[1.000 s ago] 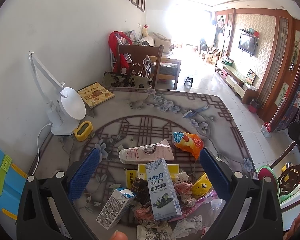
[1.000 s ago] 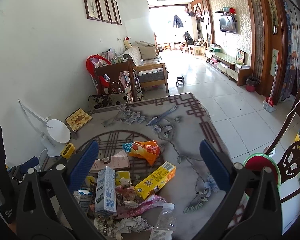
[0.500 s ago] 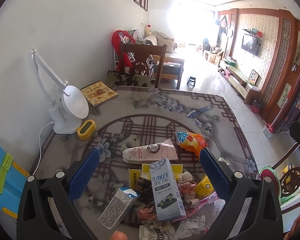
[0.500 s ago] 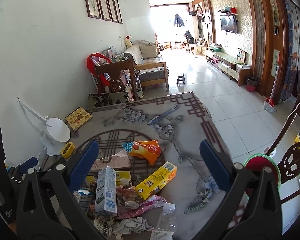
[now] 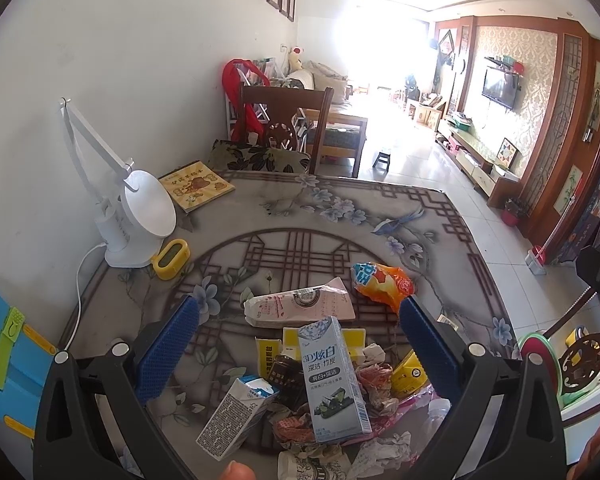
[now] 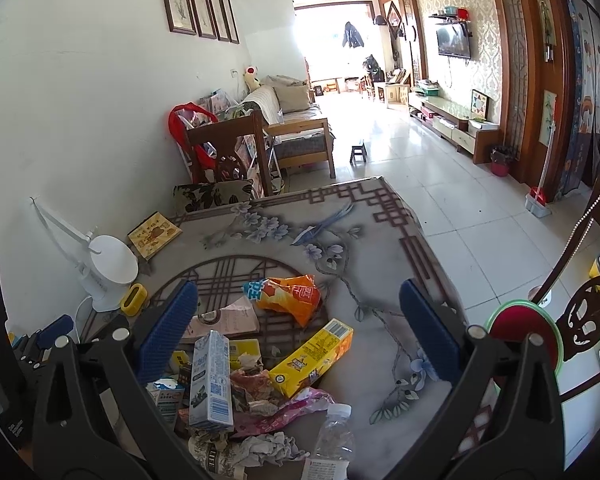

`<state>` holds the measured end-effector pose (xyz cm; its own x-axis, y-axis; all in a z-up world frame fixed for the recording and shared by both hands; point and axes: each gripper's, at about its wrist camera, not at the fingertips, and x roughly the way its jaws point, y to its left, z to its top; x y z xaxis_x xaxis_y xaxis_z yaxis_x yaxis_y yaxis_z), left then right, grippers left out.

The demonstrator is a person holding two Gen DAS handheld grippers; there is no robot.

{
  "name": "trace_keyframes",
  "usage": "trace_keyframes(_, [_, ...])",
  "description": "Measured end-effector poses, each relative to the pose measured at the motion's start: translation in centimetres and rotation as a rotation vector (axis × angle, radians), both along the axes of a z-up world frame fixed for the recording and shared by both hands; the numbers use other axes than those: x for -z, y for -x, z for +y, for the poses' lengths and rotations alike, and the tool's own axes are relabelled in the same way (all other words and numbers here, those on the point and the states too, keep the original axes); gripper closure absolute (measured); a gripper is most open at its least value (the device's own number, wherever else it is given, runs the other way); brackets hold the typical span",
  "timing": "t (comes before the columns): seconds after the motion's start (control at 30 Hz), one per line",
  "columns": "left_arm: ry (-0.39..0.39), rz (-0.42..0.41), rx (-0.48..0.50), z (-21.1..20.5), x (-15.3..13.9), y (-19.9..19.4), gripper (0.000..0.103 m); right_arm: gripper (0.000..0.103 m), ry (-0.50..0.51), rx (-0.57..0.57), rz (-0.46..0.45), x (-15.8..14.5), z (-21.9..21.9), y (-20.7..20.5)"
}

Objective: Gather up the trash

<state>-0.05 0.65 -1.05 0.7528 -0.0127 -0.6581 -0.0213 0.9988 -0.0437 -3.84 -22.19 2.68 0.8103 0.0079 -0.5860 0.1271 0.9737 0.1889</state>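
Note:
A pile of trash lies on the near part of the patterned table (image 5: 320,216). A pale blue toothpaste box (image 5: 334,376) stands up in it, also in the right wrist view (image 6: 211,380). Around it lie a small milk carton (image 5: 236,416), a pink-white paper bag (image 5: 300,308), an orange snack bag (image 5: 384,284) (image 6: 288,294), a yellow box (image 6: 312,358), a clear plastic bottle (image 6: 334,436) and crumpled paper (image 6: 266,448). My left gripper (image 5: 298,346) is open above the pile, holding nothing. My right gripper (image 6: 298,332) is open above the pile, holding nothing.
A white desk lamp (image 5: 136,216), a yellow tape holder (image 5: 172,258) and a yellow book (image 5: 196,190) sit at the table's left and far side. A wooden chair (image 5: 284,120) stands beyond the table. A green-rimmed red bin (image 6: 524,332) is low on the right.
Both grippers stay open. The left view has drifted slightly back and up, so the trash sits a little lower and nearer the frame. The right view barely changed.

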Motion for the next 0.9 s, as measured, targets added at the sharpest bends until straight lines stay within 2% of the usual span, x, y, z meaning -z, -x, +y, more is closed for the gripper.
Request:
trace_keyframes(0.47, [-0.007, 0.01, -0.002, 0.4, 0.2, -0.2, 0.008, 0.003, -0.026, -0.003, 0.029, 0.6, 0.0, -0.5])
trace_keyframes(0.63, [0.047, 0.041, 0.058, 0.4, 1.3, -0.5, 0.008, 0.003, -0.045, 0.001, 0.042, 1.0, -0.2, -0.6])
trace_keyframes(0.7, [0.103, 0.101, 0.073, 0.7, 3.2, -1.2, 0.008, 0.003, -0.048, 0.009, 0.048, 1.2, -0.5, -0.6])
trace_keyframes(0.77, [0.121, 0.174, 0.092, 0.4, 5.6, -2.1, 0.008, 0.003, -0.049, 0.017, 0.051, 1.4, -0.8, -0.5])
trace_keyframes(0.83, [0.129, 0.278, 0.127, -0.5, 8.5, -3.3, 0.018, 0.003, -0.05, 0.031, 0.057, 1.6, -1.2, -0.5])
trace_keyframes(0.9, [0.132, 0.38, 0.134, -1.0, 11.6, -4.4, 0.022, 0.003, -0.059, 0.045, 0.07, 2.1, -1.8, -0.5])
